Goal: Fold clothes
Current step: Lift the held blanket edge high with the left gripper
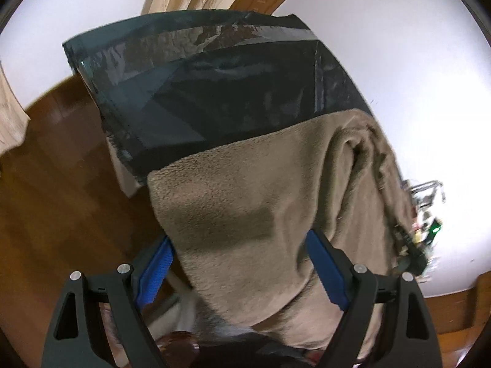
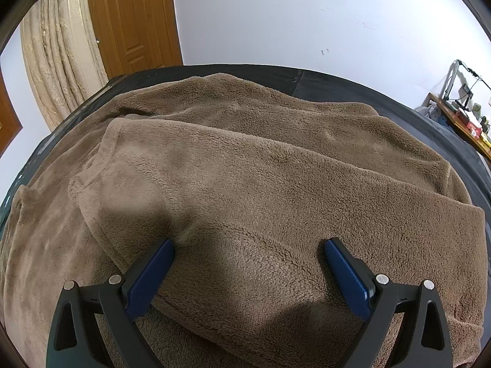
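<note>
A brown fleece garment (image 2: 245, 165) lies spread on a table under a dark plastic cover (image 2: 337, 86), with one flap folded over its middle. My right gripper (image 2: 248, 251) is open just above the folded flap, its blue pads (image 2: 150, 273) wide apart and holding nothing. In the left wrist view the same fleece (image 1: 245, 208) hangs over the table edge, with the dark cover (image 1: 214, 92) beyond it. My left gripper (image 1: 239, 245) is open, its blue pads (image 1: 153, 273) on either side of the hanging cloth without pinching it.
A wooden door (image 2: 132, 21) and a beige curtain (image 2: 58, 61) stand behind the table at the left. A cluttered shelf (image 2: 463, 113) is at the far right. Brown wooden floor (image 1: 61, 184) shows beside the table, and white wall (image 2: 307, 15) behind it.
</note>
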